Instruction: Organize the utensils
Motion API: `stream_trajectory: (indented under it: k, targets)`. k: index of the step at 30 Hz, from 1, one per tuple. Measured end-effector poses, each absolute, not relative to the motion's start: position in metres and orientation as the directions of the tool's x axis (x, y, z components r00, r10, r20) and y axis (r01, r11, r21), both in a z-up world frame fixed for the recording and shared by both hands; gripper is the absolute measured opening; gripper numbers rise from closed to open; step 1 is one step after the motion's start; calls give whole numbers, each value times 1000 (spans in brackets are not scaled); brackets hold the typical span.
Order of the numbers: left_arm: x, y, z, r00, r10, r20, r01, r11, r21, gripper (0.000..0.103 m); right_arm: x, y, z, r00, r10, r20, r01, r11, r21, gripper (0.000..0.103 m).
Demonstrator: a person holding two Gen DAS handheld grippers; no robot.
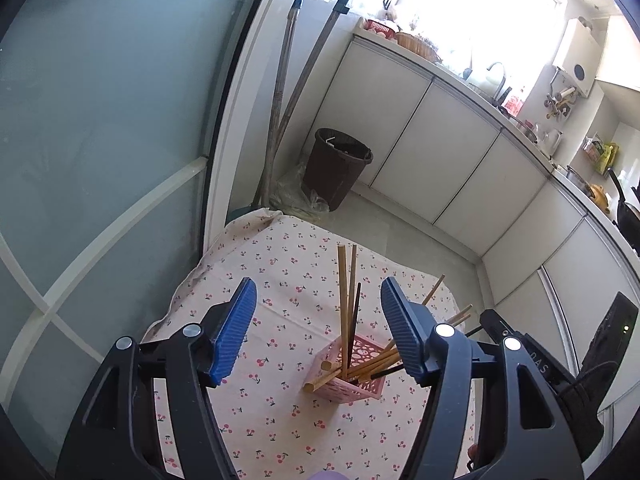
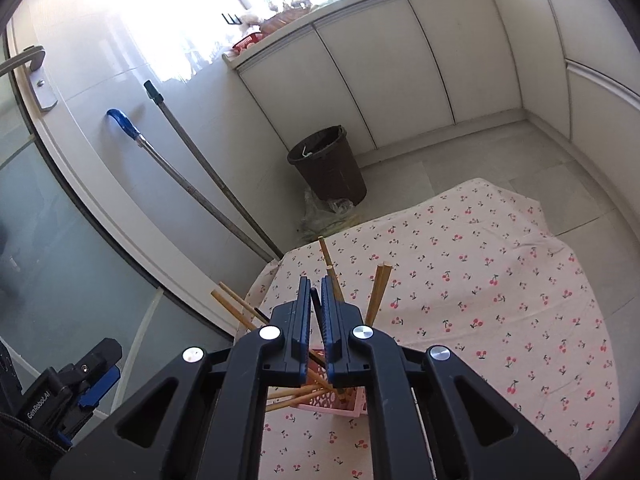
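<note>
A pink perforated basket point(image 1: 362, 394) stands on the cherry-print tablecloth point(image 1: 280, 280), with several wooden chopsticks point(image 1: 343, 292) and a dark one point(image 1: 355, 320) leaning in it at different angles. My left gripper point(image 1: 317, 282) hovers before the basket, jaws wide apart and nothing touching the blue pads. In the right wrist view my right gripper point(image 2: 316, 280) is shut on a thin dark chopstick point(image 2: 315, 300), just above the basket point(image 2: 348, 406). The stick's lower end runs down toward the basket. Wooden chopsticks point(image 2: 380, 288) fan out around the fingers.
The tablecloth point(image 2: 480, 280) covers a low table by a glass door point(image 1: 100, 120). A dark waste bin point(image 2: 328, 164) and long-handled tools point(image 2: 200, 168) stand beyond the table's far edge. White cabinets point(image 2: 400, 60) line the floor behind.
</note>
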State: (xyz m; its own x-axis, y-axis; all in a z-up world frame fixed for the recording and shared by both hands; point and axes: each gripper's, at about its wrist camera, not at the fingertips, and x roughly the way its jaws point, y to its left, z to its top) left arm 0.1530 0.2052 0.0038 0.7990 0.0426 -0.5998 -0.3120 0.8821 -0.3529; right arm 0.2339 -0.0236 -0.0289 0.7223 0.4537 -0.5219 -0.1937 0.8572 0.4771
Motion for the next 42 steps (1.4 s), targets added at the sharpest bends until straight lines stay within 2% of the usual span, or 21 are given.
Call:
stream_trajectory:
  k: [4, 7, 9, 10, 11, 12, 13, 15, 16, 17, 20, 24, 27, 34, 42]
  targets:
    - [150, 199, 8, 807, 42, -590, -300, 889, -347, 68, 210, -33, -4, 747, 454, -485, -237, 864, 444, 9]
    - [147, 187, 11, 812, 53, -581, -284, 906, -314, 74, 195, -46, 7, 763, 436, -477, -244, 878, 413, 15]
    - [142, 176, 15, 824, 89, -560, -281, 922, -268, 79, 185, -56, 12, 781, 404, -477, -229, 895, 383, 29]
    - [138, 170, 18, 833, 120, -541, -286, 929, -235, 83, 179, -63, 13, 793, 378, -477, -215, 907, 362, 42]
    - [133, 162, 23, 846, 166, -507, -299, 935, -193, 86, 173, -69, 15, 808, 350, -473, -199, 919, 340, 46]
    - [127, 155, 26, 858, 209, -468, -314, 936, -157, 94, 168, -74, 16, 821, 327, -468, -188, 929, 319, 47]
    - [118, 146, 32, 874, 263, -409, -335, 935, -116, 96, 161, -79, 17, 835, 298, -463, -174, 941, 292, 51]
    - [103, 128, 43, 901, 313, -300, -349, 934, -74, 96, 146, -92, 19, 873, 227, -431, -132, 962, 239, 70]
    - [98, 121, 45, 910, 306, -279, -338, 938, -74, 96, 138, -99, 20, 892, 193, -408, -109, 969, 220, 87]
    - [97, 114, 46, 917, 270, -294, -304, 949, -78, 96, 130, -105, 21, 911, 162, -380, -88, 975, 203, 95]
    - [104, 96, 42, 913, 127, -388, -174, 981, -88, 96, 116, -118, 22, 924, 112, -365, -59, 986, 155, 96]
    - [93, 67, 25, 915, 194, -353, -204, 979, 9, 96, 112, -126, 11, 895, 95, -437, -55, 993, 104, 96]
    - [87, 56, 15, 912, 198, -358, -201, 979, 29, 96, 107, -130, 4, 882, 84, -463, -48, 995, 88, 96]
    - [87, 47, 3, 883, 231, -410, -224, 972, 65, 96, 104, -134, -10, 878, 43, -477, -24, 999, 46, 96]
    - [94, 30, -11, 869, 248, -428, -212, 968, 130, 96, 109, -139, -15, 871, 42, -489, 0, 996, 86, 96]
